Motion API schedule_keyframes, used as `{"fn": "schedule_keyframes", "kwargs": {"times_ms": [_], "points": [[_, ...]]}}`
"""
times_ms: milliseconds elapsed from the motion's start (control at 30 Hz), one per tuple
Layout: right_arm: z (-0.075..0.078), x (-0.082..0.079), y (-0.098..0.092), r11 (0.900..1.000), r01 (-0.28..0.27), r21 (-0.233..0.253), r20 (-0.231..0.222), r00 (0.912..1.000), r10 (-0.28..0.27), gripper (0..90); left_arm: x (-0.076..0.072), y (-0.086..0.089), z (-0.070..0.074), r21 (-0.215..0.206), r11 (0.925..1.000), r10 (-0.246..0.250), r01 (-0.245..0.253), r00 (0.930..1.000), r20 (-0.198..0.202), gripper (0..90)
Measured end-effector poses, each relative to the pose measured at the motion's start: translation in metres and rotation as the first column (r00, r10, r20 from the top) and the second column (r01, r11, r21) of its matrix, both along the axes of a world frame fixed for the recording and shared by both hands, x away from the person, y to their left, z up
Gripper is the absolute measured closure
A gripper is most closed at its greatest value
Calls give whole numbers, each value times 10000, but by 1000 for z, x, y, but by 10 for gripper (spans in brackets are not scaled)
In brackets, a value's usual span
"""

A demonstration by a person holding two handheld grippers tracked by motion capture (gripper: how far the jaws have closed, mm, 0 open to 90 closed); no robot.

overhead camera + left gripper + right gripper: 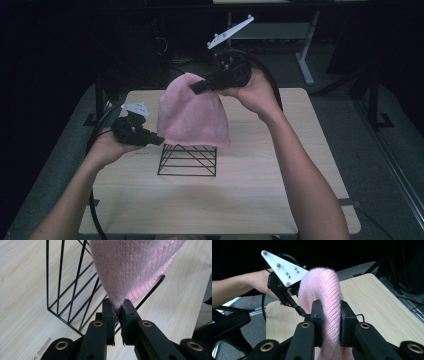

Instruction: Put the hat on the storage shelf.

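Note:
A pink knitted hat (pixel 192 112) hangs over a black wire rack (pixel 188 160) at the middle of the wooden table. My left gripper (pixel 159 140) is shut on the hat's lower left edge; in the left gripper view the pink hat (pixel 130 267) narrows into the closed jaws of that left gripper (pixel 118 308), beside the wire rack (pixel 72 297). My right gripper (pixel 196 88) is held high and is shut on the hat's top. In the right gripper view the hat (pixel 323 292) bulges between the jaws of the right gripper (pixel 329 311), and the left gripper (pixel 300 311) shows behind it.
The light wooden table (pixel 260 195) has bare room in front of and to the right of the rack. Dark floor surrounds it. A metal desk frame (pixel 305 55) stands behind the table at the back right.

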State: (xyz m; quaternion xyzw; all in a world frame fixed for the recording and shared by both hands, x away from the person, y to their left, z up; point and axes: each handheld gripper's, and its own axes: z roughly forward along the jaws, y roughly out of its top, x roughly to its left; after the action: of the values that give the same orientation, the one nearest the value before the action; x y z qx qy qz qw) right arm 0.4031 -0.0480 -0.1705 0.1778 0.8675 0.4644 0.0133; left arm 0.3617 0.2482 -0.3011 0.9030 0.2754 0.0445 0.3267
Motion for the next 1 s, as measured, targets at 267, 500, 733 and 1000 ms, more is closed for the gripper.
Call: {"fn": "schedule_keyframes", "kwargs": {"times_ms": [267,500,733,1000], "points": [[-8,0,5,9997,-238,35,-79,9997,238,769,-2,7,-7,-29,9999,102,-102,9999,-62,833],[-13,-2,12,9990,-451,54,-111,9989,451,768,-4,12,-13,-21,9999,161,-161,9997,-169,833],[-21,-4,16,9983,-586,46,-224,9980,587,766,-6,17,-20,74,9998,181,-179,9996,-235,833],[-30,-7,17,9980,-624,12,-298,9976,624,765,-8,19,-27,134,9997,213,-209,9993,-312,833]]}}
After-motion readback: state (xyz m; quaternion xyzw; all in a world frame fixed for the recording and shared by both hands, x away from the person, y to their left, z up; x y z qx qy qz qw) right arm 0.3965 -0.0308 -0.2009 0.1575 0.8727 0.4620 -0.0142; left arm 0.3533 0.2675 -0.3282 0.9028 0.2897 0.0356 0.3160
